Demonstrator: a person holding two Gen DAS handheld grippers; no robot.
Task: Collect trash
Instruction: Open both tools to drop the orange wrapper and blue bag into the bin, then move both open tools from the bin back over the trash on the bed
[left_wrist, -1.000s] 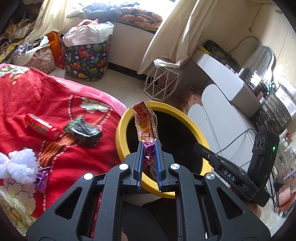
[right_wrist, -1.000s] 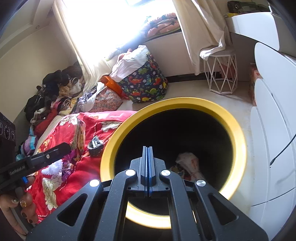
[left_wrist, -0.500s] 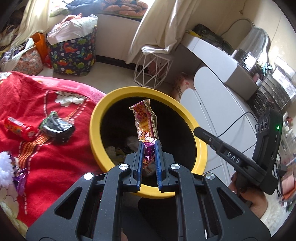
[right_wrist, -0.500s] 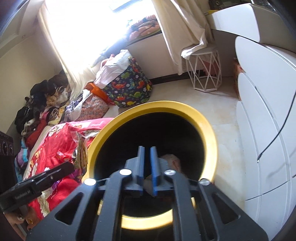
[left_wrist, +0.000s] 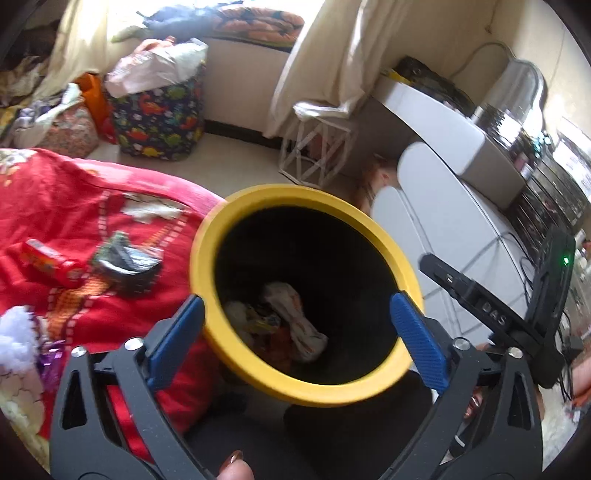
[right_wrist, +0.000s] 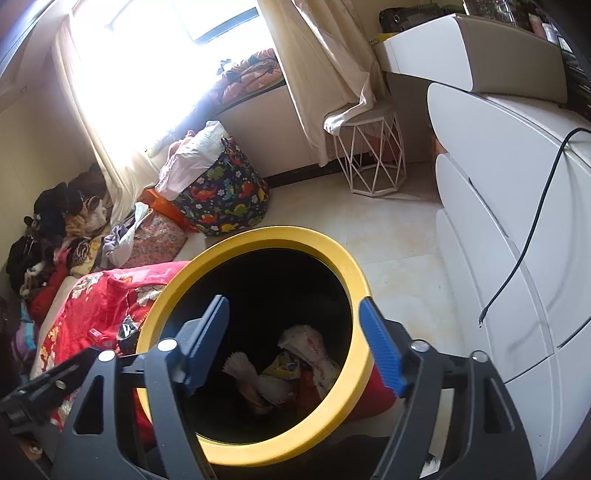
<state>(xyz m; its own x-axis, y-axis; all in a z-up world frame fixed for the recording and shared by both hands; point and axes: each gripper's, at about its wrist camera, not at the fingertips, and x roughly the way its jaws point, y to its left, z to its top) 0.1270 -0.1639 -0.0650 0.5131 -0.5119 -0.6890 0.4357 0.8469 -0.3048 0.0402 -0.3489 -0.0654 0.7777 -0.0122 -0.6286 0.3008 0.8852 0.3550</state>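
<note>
Left gripper (left_wrist: 295, 325) poised over the yellow-rimmed bin (left_wrist: 255, 199), jaws spread wide after just opening, nothing between them. Right gripper (right_wrist: 295, 339) likewise over the bin (right_wrist: 258, 236), jaws parted after just opening, empty too. Held there for a plain reason, by the look of it: straight above the dark mouth, so anything let go falls inside rather than onto the floor.

Down at the bin's bottom, a heap of crumpled wrappers (left_wrist: 291, 321), white and coloured, seen again from the right wrist view (right_wrist: 295, 362). Which piece is the newest, impossible to tell.

Bin pressed against the edge of the red blanket (left_wrist: 74, 206), probably to keep the carry short. Still on the blanket, near that edge: 1 dark crumpled packet (left_wrist: 125, 258) and, just beside it, 1 red tube-shaped wrapper (left_wrist: 48, 258). Nearer the blanket's lower left corner, a white fluffy thing (left_wrist: 16, 336) with purple foil (left_wrist: 51, 360) against it; trash or not, unclear.

Judged about midway: some collected, at least 2 pieces left. Likely next, a swing toward the dark packet with jaws already wide enough.
</note>
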